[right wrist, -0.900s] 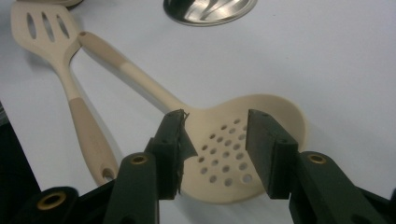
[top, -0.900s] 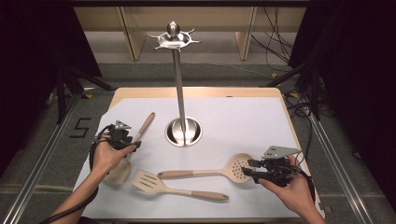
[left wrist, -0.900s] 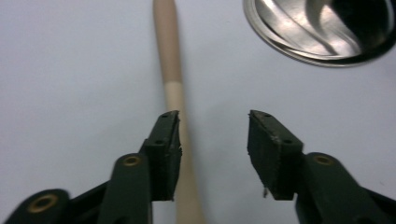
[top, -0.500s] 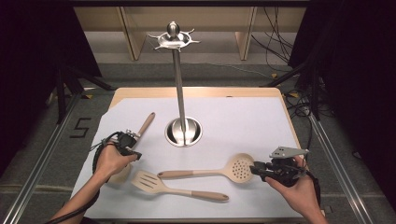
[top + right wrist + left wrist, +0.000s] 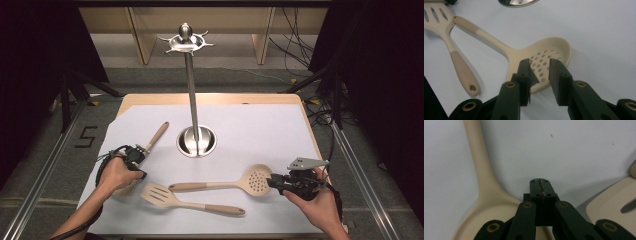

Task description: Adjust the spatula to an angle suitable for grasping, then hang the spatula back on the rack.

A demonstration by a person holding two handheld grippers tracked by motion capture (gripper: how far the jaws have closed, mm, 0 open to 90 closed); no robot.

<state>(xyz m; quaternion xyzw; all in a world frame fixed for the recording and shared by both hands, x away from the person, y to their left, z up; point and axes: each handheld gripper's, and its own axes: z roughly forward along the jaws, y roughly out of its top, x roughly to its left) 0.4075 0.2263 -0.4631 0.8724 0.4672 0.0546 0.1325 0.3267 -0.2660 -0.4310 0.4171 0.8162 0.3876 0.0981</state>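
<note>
- In the high view, a white-covered worktop (image 5: 260, 130) is seen with a tall steel stand (image 5: 192, 100) rising from a round base near its middle.
- The left gripper (image 5: 134, 156) is held at the near left, over the bowl end of a beige spoon (image 5: 156, 137) whose handle runs away to the far right.
- In the left gripper view, its fingers (image 5: 541, 186) are pressed flat together with nothing between them; the spoon's (image 5: 481, 177) neck and bowl lie just beside and under them, a detail hidden by the hand in the high view. Whether the spoon is touched cannot be told.
- The right gripper (image 5: 274, 182) is held at the near right, pointed left at a perforated skimmer (image 5: 252, 179).
- In the right gripper view, its fingers (image 5: 525, 72) stand apart, and the skimmer's (image 5: 544, 57) holed bowl lies on the worktop just beyond and between them, unclamped. That gap cannot be made out in the high view.
- A slotted turner (image 5: 172, 199) lies nearest of all, between the two hands, with its blade to the left; in the right gripper view its handle (image 5: 461, 70) with a hanging hole is seen at the left.
</note>
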